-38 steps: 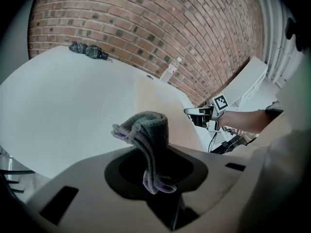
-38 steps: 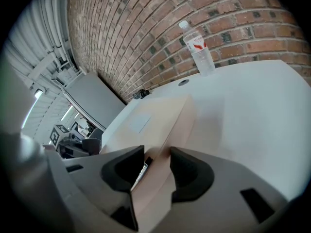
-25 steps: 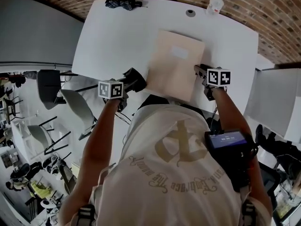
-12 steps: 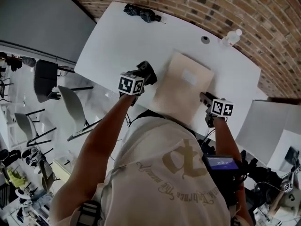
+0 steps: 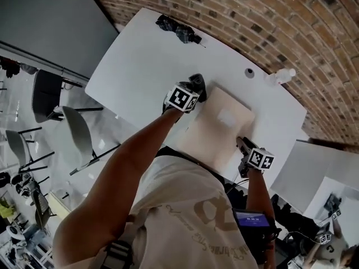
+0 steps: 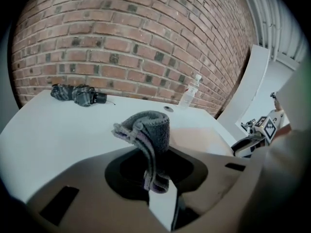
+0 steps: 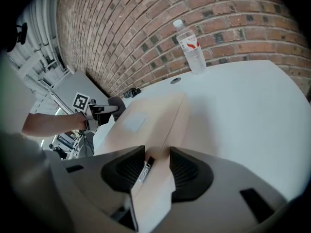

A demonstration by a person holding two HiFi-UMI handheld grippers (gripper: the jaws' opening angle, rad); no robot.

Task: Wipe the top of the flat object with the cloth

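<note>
The left gripper (image 5: 195, 87) is closed on the grey cloth (image 6: 148, 135). A folded wad of it stands up out of the jaws, and they hold its lower end tight. Compared with a second ago, this gripper has travelled from the near left edge of the flat object (image 5: 219, 129) up along its left side. It is now at the far left corner, with the cloth at the edge of the beige surface or just beside it; whether it already presses on the top cannot be told. The right gripper (image 5: 242, 145) has kept its place, with its jaws clamped on the right edge of the flat object, so the piece is held in place. This probably means the cloth is being brought to a starting corner and the wiping itself is only beginning, since most of the top is not yet covered by a stroke. The flat object lies on the white table (image 5: 140, 66), toward the side nearest the person, well apart from the bottle (image 5: 283, 76) and from the dark bundle (image 5: 178, 29) by the brick wall. It is thin, plain beige and rectangular, with one small paler rectangle like a label on its top, and no dirt can be seen on it. Its near end is hidden behind the person's shoulder.
</note>
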